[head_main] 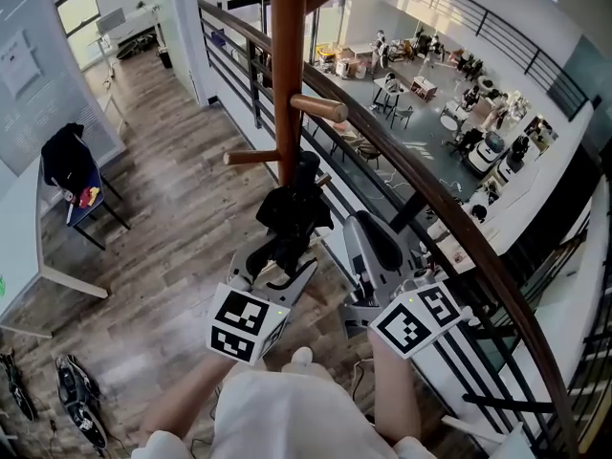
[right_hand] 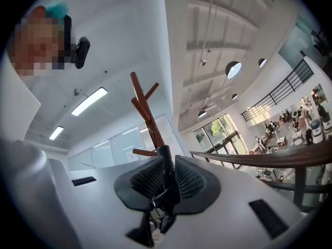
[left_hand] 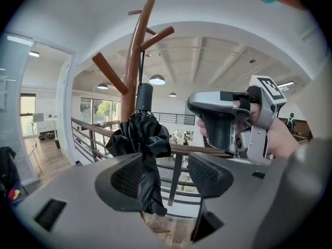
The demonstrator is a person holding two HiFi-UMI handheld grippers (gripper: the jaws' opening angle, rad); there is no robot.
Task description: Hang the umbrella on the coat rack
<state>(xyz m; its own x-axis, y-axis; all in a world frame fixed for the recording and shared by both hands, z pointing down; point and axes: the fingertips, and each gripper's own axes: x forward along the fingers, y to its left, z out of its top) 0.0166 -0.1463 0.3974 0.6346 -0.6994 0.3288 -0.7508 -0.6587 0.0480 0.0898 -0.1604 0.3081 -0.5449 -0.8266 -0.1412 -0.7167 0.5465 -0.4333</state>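
We see the black folded umbrella [head_main: 292, 213] upright just beside the pole of the brown wooden coat rack [head_main: 287, 65], below its lower pegs and in front of both tools. The rack stands at the far side, close to the dark railing [head_main: 430, 189] that runs along the right over the lower hall. In the left gripper view the umbrella's handle points up and its loose fabric hangs down. A thin dark line runs from the handle up along the pole, and we cannot tell whether it sits over a peg. The left gripper [left_hand: 167, 176] has its jaws spread wide. The bunched fabric hangs between them, close against the left pad, with a clear gap to the right pad. The right gripper [right_hand: 167, 178] has its jaws pressed nearly together, pinching a black part of the umbrella. We cannot tell which part, though the black handle shows just above the pads. In the head view the two tools sit side by side, near us, over the wood floor [head_main: 172, 256].
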